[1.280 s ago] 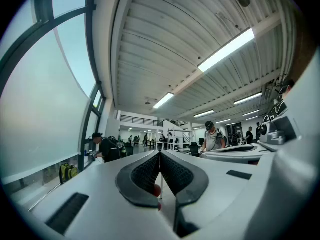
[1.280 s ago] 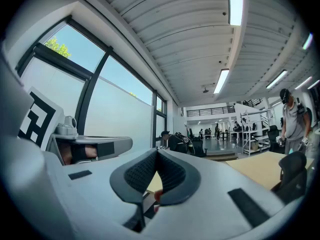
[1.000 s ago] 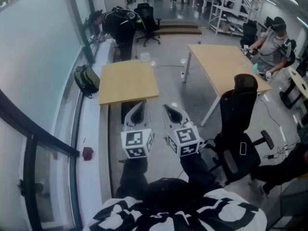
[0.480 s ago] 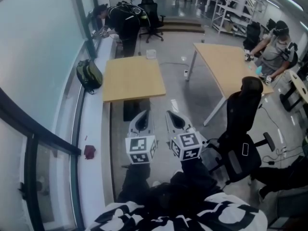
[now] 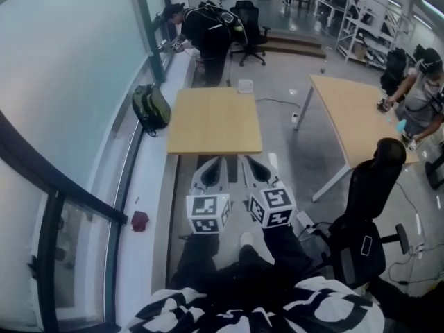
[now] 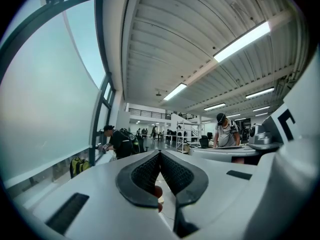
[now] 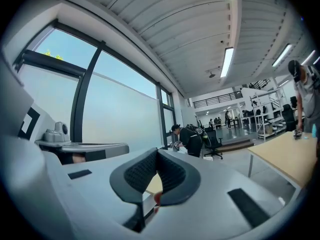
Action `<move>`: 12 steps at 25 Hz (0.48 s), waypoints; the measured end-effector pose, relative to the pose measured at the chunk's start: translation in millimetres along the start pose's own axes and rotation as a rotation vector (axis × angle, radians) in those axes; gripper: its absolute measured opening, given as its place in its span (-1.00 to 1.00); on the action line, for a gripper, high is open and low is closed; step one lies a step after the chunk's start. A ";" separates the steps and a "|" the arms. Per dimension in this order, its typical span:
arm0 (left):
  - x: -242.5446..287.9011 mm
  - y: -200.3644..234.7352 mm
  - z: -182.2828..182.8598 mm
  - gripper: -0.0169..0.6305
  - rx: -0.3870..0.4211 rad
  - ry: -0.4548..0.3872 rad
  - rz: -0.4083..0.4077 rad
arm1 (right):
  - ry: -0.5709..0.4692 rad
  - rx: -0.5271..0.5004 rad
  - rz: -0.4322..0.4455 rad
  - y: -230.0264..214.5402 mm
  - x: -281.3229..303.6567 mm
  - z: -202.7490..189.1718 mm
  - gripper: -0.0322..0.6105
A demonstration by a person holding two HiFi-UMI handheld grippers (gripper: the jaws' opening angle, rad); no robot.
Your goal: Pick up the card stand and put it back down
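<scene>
I see no card stand in any view. The small wooden table [image 5: 215,120] ahead has a bare top. Both grippers are held level, side by side, just short of its near edge. My left gripper [image 5: 220,162] has its jaws pressed together with nothing between them; in the left gripper view its black pads [image 6: 150,173] meet at the left gripper's tip [image 6: 160,154]. My right gripper [image 5: 245,160] is also shut and empty, and in the right gripper view the right gripper's tip [image 7: 157,152] shows its pads touching.
A backpack [image 5: 151,106] leans on the window ledge to the table's left. A person [image 5: 208,28] bends over the ledge beyond it. A black office chair [image 5: 368,210] stands at my right, near a larger table [image 5: 357,116] where another person [image 5: 424,92] works. A small red object [image 5: 139,220] lies on the ledge.
Both grippers have moved forward and slightly down together, so the small table is now closer and more centred. Their jaws stay shut.
</scene>
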State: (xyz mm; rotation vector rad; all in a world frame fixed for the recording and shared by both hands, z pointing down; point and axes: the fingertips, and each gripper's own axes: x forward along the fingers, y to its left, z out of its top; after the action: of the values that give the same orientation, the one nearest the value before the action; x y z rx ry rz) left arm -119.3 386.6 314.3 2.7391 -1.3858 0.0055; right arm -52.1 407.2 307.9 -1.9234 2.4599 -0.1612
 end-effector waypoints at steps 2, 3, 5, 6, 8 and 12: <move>26.2 10.4 13.1 -0.93 0.023 -0.009 0.018 | -0.029 0.004 0.026 -12.2 30.1 16.3 -0.84; 39.7 17.0 21.6 -0.93 0.032 -0.018 0.027 | -0.046 0.002 0.042 -18.0 47.2 26.6 -0.84; 64.6 24.7 33.8 -0.93 0.039 -0.036 0.040 | -0.074 -0.005 0.066 -31.7 75.1 44.9 -0.84; 76.6 26.2 36.6 -0.93 0.042 -0.039 0.045 | -0.085 -0.004 0.073 -39.7 85.7 52.1 -0.84; 101.9 26.5 38.8 -0.93 0.052 -0.035 0.050 | -0.103 0.003 0.085 -57.3 103.3 62.7 -0.84; 146.7 22.7 41.9 -0.93 0.072 -0.022 0.058 | -0.101 0.032 0.098 -94.0 131.9 66.8 -0.84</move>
State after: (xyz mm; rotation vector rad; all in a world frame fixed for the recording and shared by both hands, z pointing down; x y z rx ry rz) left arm -51.8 252.4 279.1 2.7638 -1.4990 0.0296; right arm 11.8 252.4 256.7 -1.7495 2.4636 -0.0987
